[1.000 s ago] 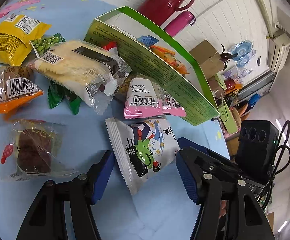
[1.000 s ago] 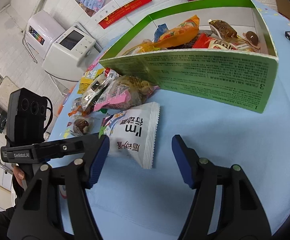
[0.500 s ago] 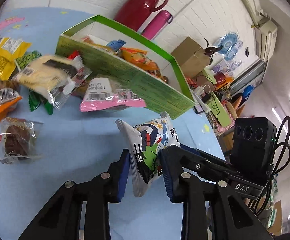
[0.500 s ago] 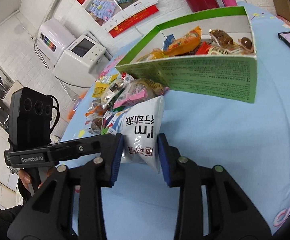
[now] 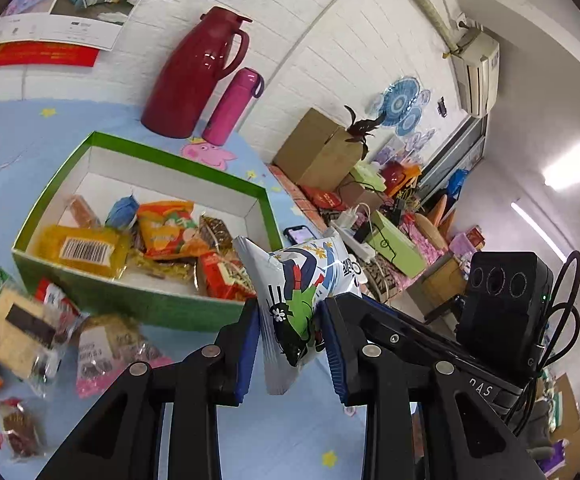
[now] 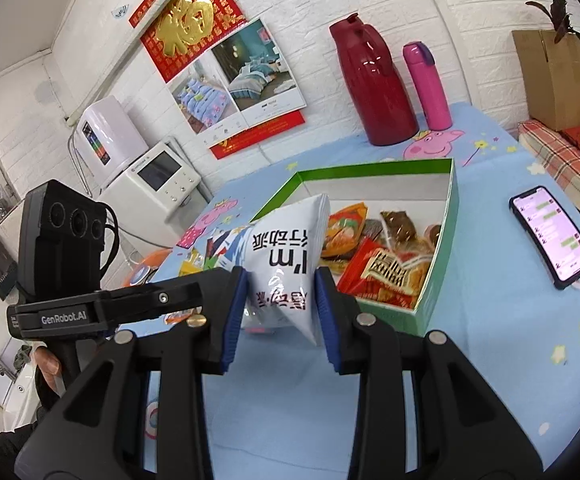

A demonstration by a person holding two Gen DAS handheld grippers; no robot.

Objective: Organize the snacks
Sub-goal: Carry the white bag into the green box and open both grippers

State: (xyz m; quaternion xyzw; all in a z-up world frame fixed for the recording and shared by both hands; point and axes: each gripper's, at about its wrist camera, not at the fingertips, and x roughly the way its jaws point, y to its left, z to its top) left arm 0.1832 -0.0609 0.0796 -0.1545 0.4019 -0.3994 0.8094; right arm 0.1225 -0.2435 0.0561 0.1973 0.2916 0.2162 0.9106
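White puffy foil snack bag (image 5: 302, 300) with cartoon print, pinched between both left tongs (image 5: 290, 344) and right tongs (image 6: 280, 312), above green cardboard box (image 5: 150, 304).

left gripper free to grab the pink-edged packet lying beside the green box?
Probably not yet: the left gripper has its jaws shut on the white cartoon-print snack bag. The pink-edged packet lies uncovered, though.

Black grippers (image 5: 290, 338) (image 6: 280, 308), blue pads, silver screws, possibly "DAS" lettering.
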